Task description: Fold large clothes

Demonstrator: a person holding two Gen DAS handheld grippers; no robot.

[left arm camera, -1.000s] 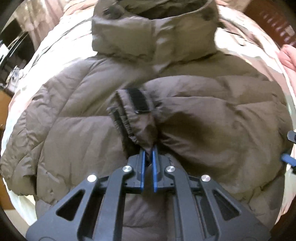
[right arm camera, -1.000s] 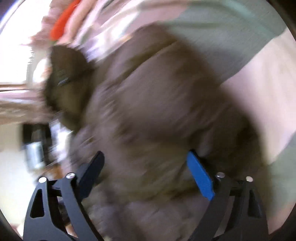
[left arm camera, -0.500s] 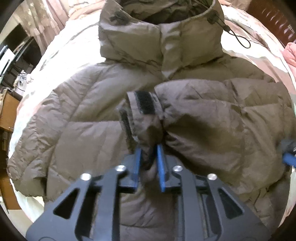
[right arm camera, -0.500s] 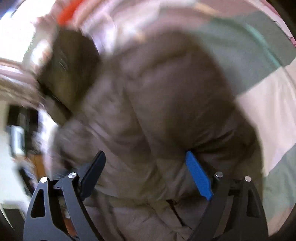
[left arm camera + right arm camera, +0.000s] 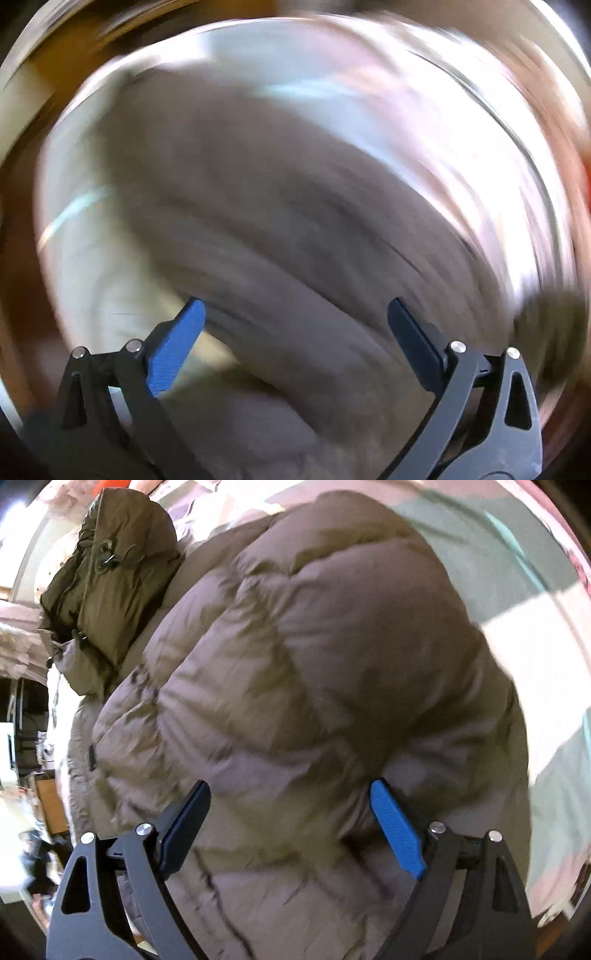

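A large taupe puffer jacket [image 5: 295,657] lies on a bed, its hood [image 5: 110,554] at the upper left of the right wrist view. A sleeve is folded across its front. My right gripper [image 5: 290,801] is open, its jaws wide apart just above the jacket's puffy side, holding nothing. The left wrist view is heavily blurred by motion; the jacket [image 5: 295,240] shows as a grey-brown smear. My left gripper [image 5: 295,314] is open and empty above it.
The bed cover [image 5: 517,572] has green and pale patches to the right of the jacket. An orange item [image 5: 110,485] lies beyond the hood. Wooden furniture [image 5: 51,805] and clutter stand past the bed's left edge.
My left gripper has let go of the sleeve cuff, opened wide and swung fast away. The right gripper has steadied closer over the jacket, still open.
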